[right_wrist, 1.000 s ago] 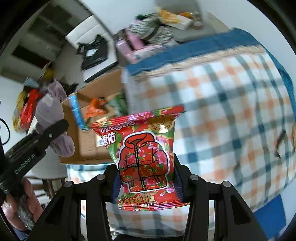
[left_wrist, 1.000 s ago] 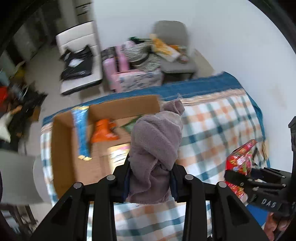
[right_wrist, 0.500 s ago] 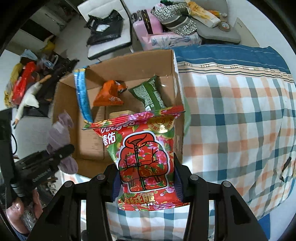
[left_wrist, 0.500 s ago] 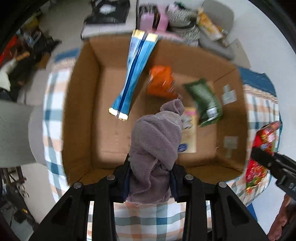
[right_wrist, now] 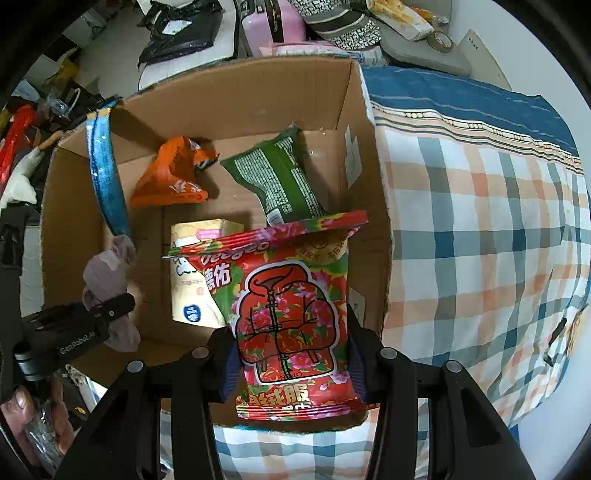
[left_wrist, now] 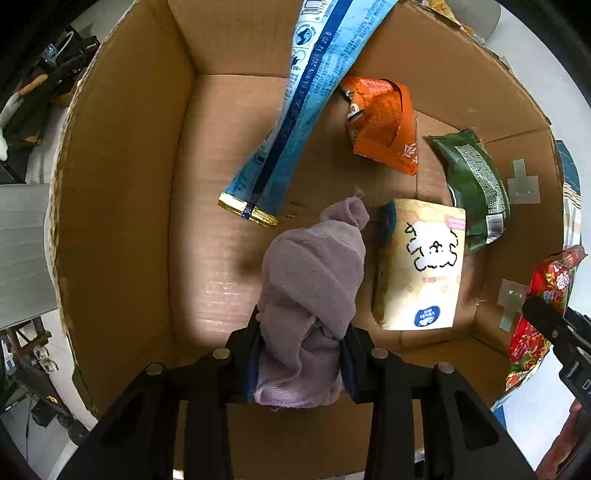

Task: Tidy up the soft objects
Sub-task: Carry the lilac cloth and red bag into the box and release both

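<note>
My left gripper [left_wrist: 301,363] is shut on a rolled mauve fleece cloth [left_wrist: 314,288] and holds it inside the open cardboard box [left_wrist: 122,206], above its floor. The cloth [right_wrist: 107,277] and the left gripper [right_wrist: 110,310] also show in the right wrist view. My right gripper [right_wrist: 291,365] is shut on a red flowered snack bag [right_wrist: 291,310], held over the box's near right corner [right_wrist: 384,295]. That bag [left_wrist: 543,306] shows at the right edge of the left wrist view.
In the box lie a long blue packet [left_wrist: 295,110], an orange bag [left_wrist: 384,125], a green bag [left_wrist: 476,184] and a cream pack [left_wrist: 421,269]. The box stands on a plaid-covered bed [right_wrist: 480,240]. Chairs, a pink suitcase [right_wrist: 266,26] and clutter are beyond.
Both grippers have moved toward the box. The left one went from over the bed down into the box with the cloth. The right one came over the box's corner with the red bag.
</note>
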The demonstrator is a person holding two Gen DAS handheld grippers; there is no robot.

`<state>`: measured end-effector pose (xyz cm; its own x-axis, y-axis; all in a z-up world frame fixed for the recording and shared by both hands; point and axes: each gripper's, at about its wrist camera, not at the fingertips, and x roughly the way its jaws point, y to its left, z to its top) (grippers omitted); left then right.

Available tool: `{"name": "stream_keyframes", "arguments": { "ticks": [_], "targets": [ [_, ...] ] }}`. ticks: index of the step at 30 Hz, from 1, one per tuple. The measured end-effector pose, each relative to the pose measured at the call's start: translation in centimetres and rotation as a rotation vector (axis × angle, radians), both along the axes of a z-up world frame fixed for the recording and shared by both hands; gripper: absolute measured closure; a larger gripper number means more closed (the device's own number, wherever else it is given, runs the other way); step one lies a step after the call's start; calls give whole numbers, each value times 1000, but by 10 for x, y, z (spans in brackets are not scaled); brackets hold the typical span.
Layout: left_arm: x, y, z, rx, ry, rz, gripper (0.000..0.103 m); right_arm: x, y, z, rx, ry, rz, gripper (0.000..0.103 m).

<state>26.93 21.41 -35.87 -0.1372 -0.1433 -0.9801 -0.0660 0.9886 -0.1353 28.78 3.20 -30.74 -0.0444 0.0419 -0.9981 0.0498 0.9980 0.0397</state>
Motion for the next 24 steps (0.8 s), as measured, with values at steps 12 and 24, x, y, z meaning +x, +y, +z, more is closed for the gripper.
{"name": "stream_keyframes", "arguments": {
  "ticks": [12,24],
  "targets": [
    [-5,-19,21,93,-44,-24,65,3,4,1,9,-5,15,42],
    [-10,-21,74,125,-160,9,13,-7,15,10,9,-30,67,4]
  ]
}}
